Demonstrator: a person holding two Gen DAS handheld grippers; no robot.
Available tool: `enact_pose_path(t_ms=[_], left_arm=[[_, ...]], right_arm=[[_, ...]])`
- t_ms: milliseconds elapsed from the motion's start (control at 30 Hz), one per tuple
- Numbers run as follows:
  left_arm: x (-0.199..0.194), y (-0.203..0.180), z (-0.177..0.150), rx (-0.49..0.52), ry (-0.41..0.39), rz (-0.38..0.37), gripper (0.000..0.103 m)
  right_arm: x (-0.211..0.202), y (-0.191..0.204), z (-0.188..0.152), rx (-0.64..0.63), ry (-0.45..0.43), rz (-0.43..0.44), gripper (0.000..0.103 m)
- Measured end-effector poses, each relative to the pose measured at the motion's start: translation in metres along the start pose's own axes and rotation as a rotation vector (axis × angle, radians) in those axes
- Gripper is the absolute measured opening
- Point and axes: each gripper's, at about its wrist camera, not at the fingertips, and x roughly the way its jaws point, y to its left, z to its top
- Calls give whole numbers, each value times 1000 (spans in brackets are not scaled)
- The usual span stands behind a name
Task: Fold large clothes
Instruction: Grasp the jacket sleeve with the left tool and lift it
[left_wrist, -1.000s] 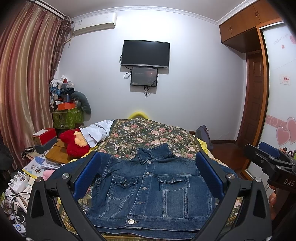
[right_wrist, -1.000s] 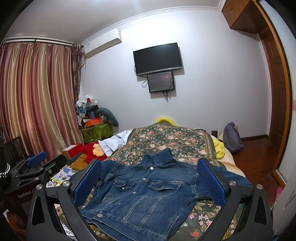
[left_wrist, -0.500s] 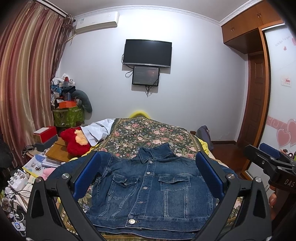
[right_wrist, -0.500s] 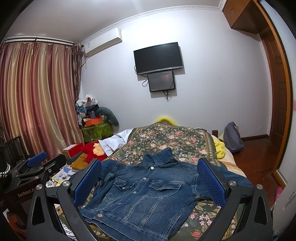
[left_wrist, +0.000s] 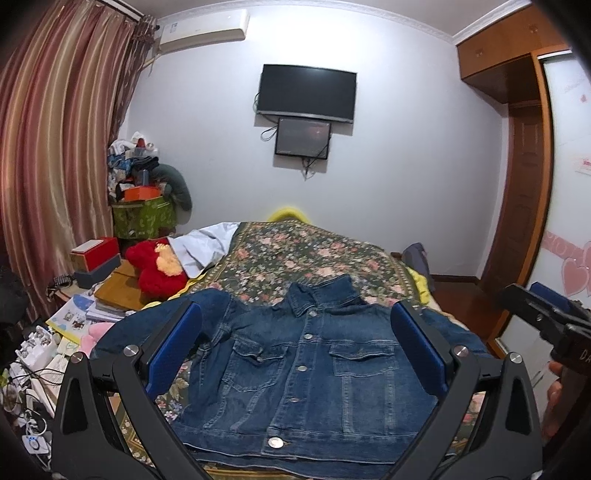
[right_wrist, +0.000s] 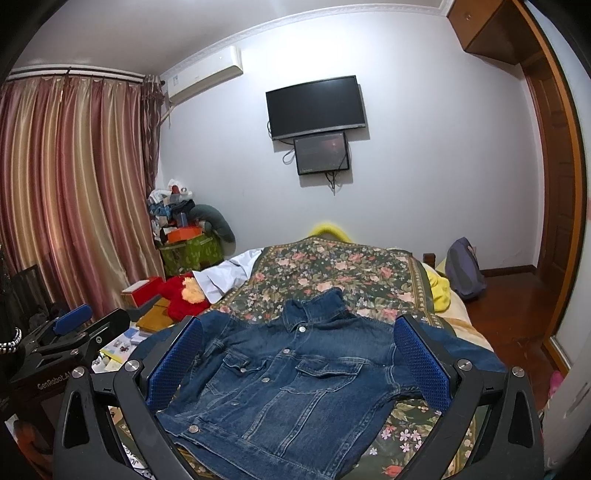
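A dark blue denim jacket (left_wrist: 306, 373) lies spread flat, front up and buttoned, on the near end of a bed with a floral cover (left_wrist: 303, 254); its collar points away from me and both sleeves reach sideways. My left gripper (left_wrist: 295, 332) is open above the jacket's near hem, touching nothing. In the right wrist view the same jacket (right_wrist: 291, 384) lies at an angle, with my right gripper (right_wrist: 299, 339) open above it and empty. The right gripper's black body also shows at the right edge of the left wrist view, and the left gripper's body at the left edge of the right wrist view.
A cluttered bedside table (left_wrist: 107, 291) with books, boxes and a red plush toy (left_wrist: 157, 269) stands left of the bed. A white cloth (left_wrist: 207, 247) lies on the bed's far left. A grey bag (right_wrist: 463, 269) sits on the wooden floor to the right. Curtains hang at left.
Both grippers have drifted very slightly; the view has tilted a little downward. The jacket has not moved and both grippers stay open.
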Motion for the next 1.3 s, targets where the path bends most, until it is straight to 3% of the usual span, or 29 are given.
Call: enact_pose_path(t_ms=[200, 367, 633, 867, 1000, 1133, 1233, 1300], left_arm=[[37, 30, -1, -26, 42, 77, 103], [82, 77, -5, -58, 96, 174, 103], [163, 158, -28, -119, 243, 313, 103], [225, 223, -67, -358, 438, 271, 103], [246, 245, -86, -499, 501, 223, 103], [264, 261, -96, -608, 509, 197, 102], [276, 277, -98, -692, 505, 191, 94], [285, 286, -99, -737, 501, 187, 81]], right_arm=[[38, 2, 7, -18, 45, -20, 103], [87, -1, 14, -23, 90, -15, 103], [185, 2, 21, -94, 216, -42, 103], [280, 16, -10, -230, 391, -32, 103], [319, 22, -34, -327, 465, -34, 103], [349, 21, -55, -346, 548, 5, 103], [372, 15, -69, -327, 623, 26, 103], [382, 10, -76, -303, 667, 39, 103]])
